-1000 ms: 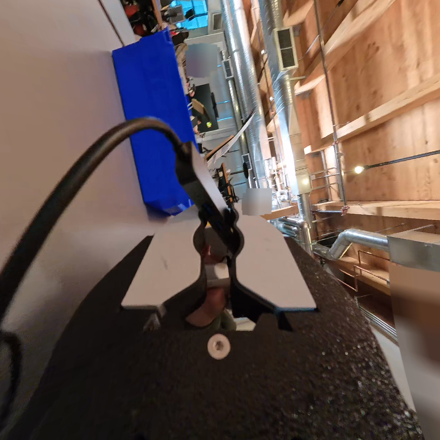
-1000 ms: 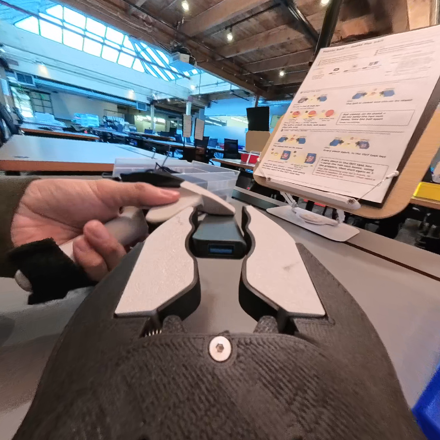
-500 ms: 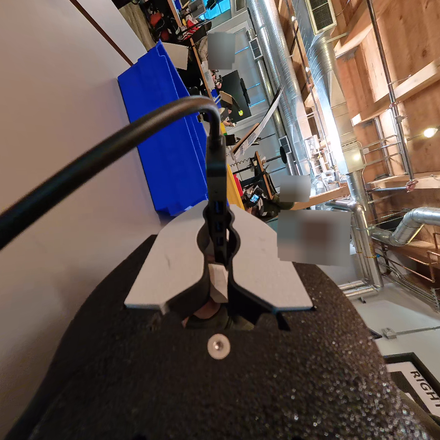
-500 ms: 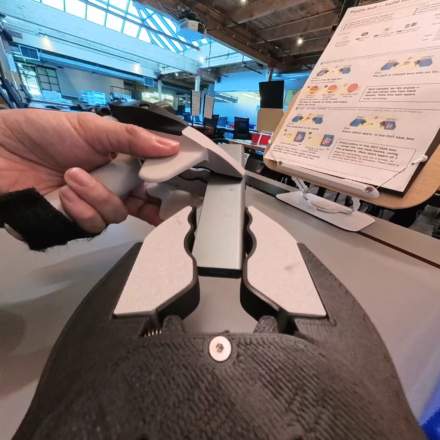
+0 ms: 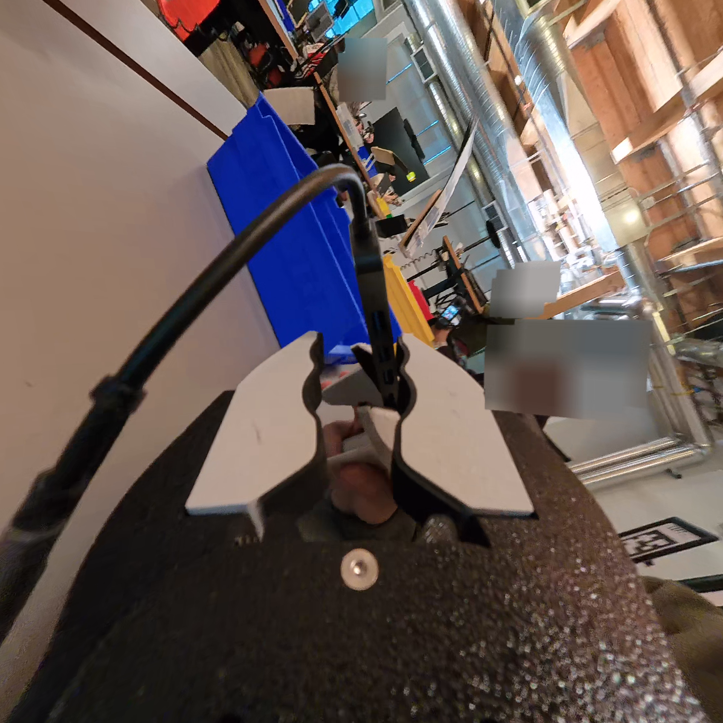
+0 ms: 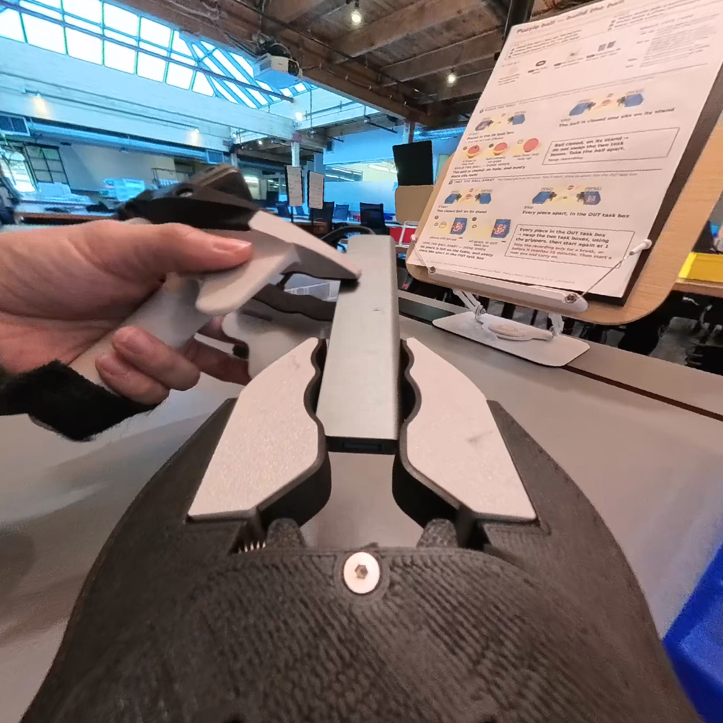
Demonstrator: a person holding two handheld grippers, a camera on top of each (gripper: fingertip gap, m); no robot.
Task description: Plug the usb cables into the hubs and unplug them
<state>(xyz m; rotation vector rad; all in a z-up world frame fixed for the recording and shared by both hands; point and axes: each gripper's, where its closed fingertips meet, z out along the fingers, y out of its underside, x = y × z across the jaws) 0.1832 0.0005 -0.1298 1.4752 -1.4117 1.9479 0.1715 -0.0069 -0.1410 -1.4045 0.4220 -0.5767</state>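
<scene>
A flat grey usb hub (image 6: 364, 281) points away from me, clamped by its near end in my right gripper (image 6: 362, 342), which is shut on it. In the left wrist view the hub (image 5: 373, 297) shows edge-on, with blue ports along its edge. Its black cable (image 5: 219, 274) leaves the far end and curves down to the left. My left gripper (image 5: 358, 340) is open; the hub's edge lies against its right finger. In the right wrist view, the left gripper's upper finger (image 6: 289, 250) sits over the hub's left side, held by a hand (image 6: 98, 281).
A blue bin (image 5: 281, 242) stands on the grey table (image 6: 587, 430), with a yellow bin (image 5: 407, 305) behind it. An instruction sheet on a wooden stand (image 6: 567, 156) rises at the right. A blue bin corner (image 6: 700, 645) shows at the lower right. My two grippers' fingertips are within a few centimetres of each other.
My left gripper was shut on the hub and has opened, letting go of it. The hub has swung from end-on to lengthwise in my right gripper, which stays shut on it.
</scene>
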